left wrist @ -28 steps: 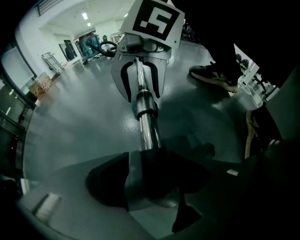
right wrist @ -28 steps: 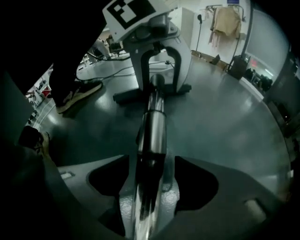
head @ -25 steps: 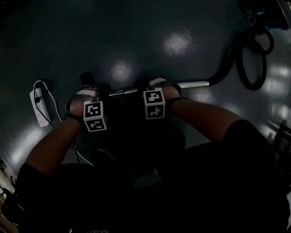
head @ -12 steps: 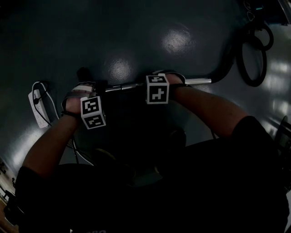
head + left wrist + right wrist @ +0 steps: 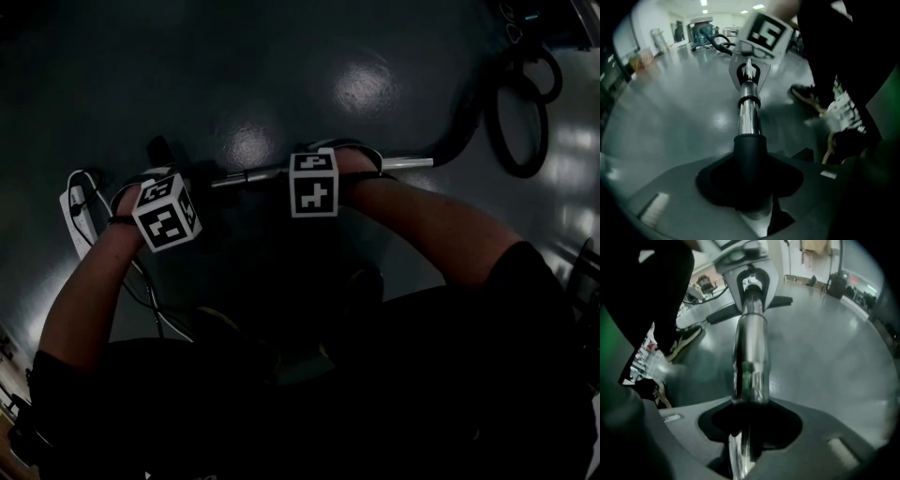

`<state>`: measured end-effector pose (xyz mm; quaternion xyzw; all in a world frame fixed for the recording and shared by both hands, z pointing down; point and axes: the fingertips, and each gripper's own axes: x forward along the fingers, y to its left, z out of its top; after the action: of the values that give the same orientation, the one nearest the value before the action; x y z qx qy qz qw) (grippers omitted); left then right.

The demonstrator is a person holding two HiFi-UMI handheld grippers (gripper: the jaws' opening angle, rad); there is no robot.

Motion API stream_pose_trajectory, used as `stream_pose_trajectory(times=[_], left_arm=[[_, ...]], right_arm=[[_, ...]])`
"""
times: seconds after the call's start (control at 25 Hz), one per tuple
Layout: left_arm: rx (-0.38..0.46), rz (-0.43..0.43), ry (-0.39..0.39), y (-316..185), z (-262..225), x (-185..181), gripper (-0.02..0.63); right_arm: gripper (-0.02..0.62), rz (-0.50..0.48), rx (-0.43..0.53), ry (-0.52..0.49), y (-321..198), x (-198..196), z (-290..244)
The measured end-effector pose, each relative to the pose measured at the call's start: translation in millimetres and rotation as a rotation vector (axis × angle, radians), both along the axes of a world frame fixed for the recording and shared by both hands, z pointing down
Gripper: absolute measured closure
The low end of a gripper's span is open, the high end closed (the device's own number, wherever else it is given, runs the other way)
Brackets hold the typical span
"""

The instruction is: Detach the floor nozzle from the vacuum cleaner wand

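The chrome wand (image 5: 253, 174) runs left to right over the dark floor, with a black neck tube (image 5: 750, 157) at its left end. The black floor nozzle (image 5: 740, 310) shows past the left gripper in the right gripper view; in the head view it is a dark shape (image 5: 157, 150). My left gripper (image 5: 750, 199) is closing around the black neck, which sits between its jaws. My right gripper (image 5: 746, 441) is closing around the chrome wand (image 5: 750, 357), gripped between its jaws. In the head view, the left gripper (image 5: 178, 183) and right gripper (image 5: 323, 161) stand side by side on the wand.
A black hose (image 5: 469, 117) curves from the wand's right end to a coil (image 5: 520, 127) at the back right. A white power strip (image 5: 75, 214) with its cable lies left of my left hand. The person's shoe (image 5: 806, 96) is near the wand.
Both grippers have closed on the wand and lifted it a little. The left hand has rolled, so its marker cube now tilts to the left.
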<state>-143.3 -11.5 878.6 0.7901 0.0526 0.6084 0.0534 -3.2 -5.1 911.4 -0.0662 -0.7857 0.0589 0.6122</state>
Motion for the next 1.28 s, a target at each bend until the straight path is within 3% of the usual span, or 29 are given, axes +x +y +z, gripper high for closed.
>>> stream_pose_trajectory(times=[0.08, 0.24, 0.4, 0.48, 0.52, 0.6, 0.76, 0.88, 0.96, 1.04, 1.16, 1.28], left_arm=[[-0.147, -0.055, 0.052, 9.9, -8.2, -1.1, 0.446], [-0.328, -0.096, 0.045, 24.2, -15.5, -4.8, 0.448], [-0.670, -0.243, 0.077, 48.9, -31.7, 0.4, 0.448], [-0.739, -0.287, 0.093, 56.9, -34.5, 2.2, 0.448], [-0.709, -0.281, 0.088, 58.1, -33.3, 2.5, 0.448], [-0.550, -0.225, 0.059, 54.6, -29.5, 2.2, 0.451], [-0.111, -0.071, 0.024, 28.6, -31.5, -0.8, 0.451], [0.192, 0.038, -0.053, -0.3, -36.5, -6.3, 0.460], [0.287, 0.057, -0.087, -12.4, -38.6, -7.6, 0.462], [0.195, 0.010, -0.072, -6.4, -40.2, -7.2, 0.462], [-0.084, -0.110, -0.026, 12.4, -41.4, -8.3, 0.460], [-0.421, -0.262, 0.030, 36.4, -47.2, -5.9, 0.457]], right_arm=[[0.468, -0.027, 0.065, 0.031, 0.8, -1.5, 0.6], [0.468, -0.077, 0.153, 0.079, 2.0, -2.5, 0.8], [0.468, -0.144, 0.233, 0.097, 1.5, -0.7, -2.6], [0.469, -0.155, 0.224, 0.091, 4.1, -1.4, -3.5], [0.469, -0.147, 0.198, 0.086, 7.0, -1.3, -3.4], [0.471, -0.119, 0.129, 0.069, 14.0, -0.2, -3.4], [0.477, -0.065, 0.019, 0.017, 18.3, -1.9, -10.1], [0.482, -0.023, -0.013, 0.002, 9.4, -3.8, -18.2], [0.482, -0.006, -0.003, 0.013, 2.5, -2.7, -21.1], [0.483, -0.014, 0.029, 0.015, 0.4, -3.2, -19.8], [0.485, -0.048, 0.124, 0.027, -2.6, -4.9, -17.1], [0.486, -0.106, 0.230, 0.047, -7.8, -6.0, -14.3]])
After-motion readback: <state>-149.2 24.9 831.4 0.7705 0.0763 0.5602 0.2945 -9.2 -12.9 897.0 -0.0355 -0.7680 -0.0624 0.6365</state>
